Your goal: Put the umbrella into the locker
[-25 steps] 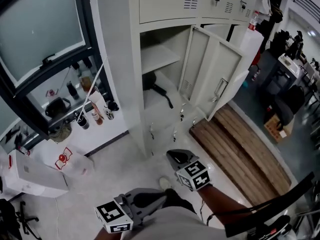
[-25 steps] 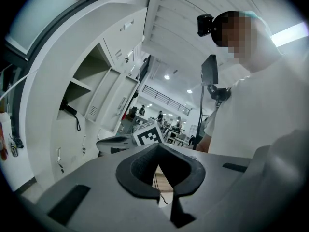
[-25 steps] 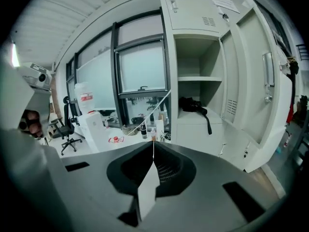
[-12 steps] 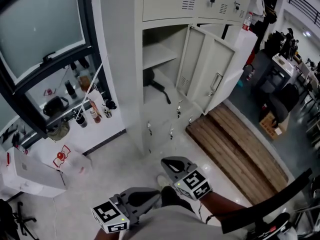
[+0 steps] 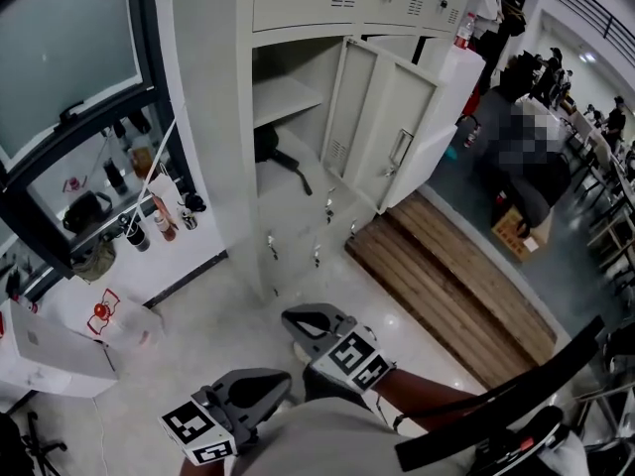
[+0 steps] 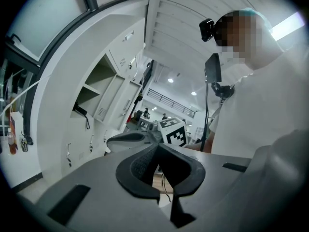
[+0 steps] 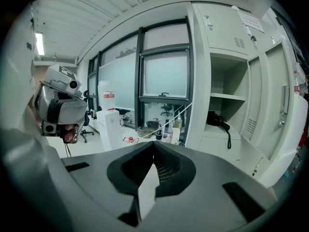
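The black folded umbrella (image 5: 266,146) lies inside the open locker compartment (image 5: 288,181), its strap hanging over the front edge. It also shows in the right gripper view (image 7: 216,120) and, small, in the left gripper view (image 6: 81,112). The locker door (image 5: 402,137) stands swung out to the right. Low in the head view, well short of the locker, my right gripper (image 5: 301,318) is shut with nothing in it. My left gripper (image 5: 260,383) sits beside it at the lower left, also shut and empty. Each gripper's own view shows its jaws (image 7: 153,144) (image 6: 157,147) meeting at the tips.
A wooden platform (image 5: 446,286) lies on the floor right of the lockers. Bottles (image 5: 149,221) line the window ledge at left, with white boxes (image 5: 45,350) and a white bag (image 5: 104,317) below. Desks and people fill the far right. A shelf (image 5: 283,95) spans the compartment above the umbrella.
The lockers have slid left and slightly up in the head view. Both grippers have drifted left in the picture, the right one more. Both stay shut and empty.
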A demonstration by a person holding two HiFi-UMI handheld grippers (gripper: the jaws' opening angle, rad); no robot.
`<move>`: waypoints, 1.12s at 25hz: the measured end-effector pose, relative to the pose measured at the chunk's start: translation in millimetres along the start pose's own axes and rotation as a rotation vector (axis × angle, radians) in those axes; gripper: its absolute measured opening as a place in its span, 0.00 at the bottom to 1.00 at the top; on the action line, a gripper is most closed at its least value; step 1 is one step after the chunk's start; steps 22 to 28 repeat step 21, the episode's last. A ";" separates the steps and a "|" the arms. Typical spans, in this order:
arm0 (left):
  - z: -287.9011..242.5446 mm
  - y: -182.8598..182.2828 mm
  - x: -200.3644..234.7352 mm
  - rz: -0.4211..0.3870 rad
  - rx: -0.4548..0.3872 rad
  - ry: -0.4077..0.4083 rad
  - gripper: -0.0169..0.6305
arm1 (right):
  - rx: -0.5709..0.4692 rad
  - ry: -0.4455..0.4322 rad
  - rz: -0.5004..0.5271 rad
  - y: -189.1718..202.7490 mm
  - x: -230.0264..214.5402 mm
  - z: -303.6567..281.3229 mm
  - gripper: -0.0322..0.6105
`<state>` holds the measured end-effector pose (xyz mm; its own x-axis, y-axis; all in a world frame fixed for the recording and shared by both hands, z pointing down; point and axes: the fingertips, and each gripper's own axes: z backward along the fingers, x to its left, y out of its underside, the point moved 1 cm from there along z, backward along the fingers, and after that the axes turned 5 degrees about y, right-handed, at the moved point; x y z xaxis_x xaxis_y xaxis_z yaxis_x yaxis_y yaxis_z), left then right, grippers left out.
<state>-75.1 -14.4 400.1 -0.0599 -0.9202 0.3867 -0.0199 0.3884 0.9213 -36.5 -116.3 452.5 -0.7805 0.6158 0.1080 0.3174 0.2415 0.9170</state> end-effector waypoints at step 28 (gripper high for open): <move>-14.0 -4.9 20.6 0.041 0.018 0.004 0.04 | 0.008 -0.015 -0.009 5.4 -13.8 -9.7 0.07</move>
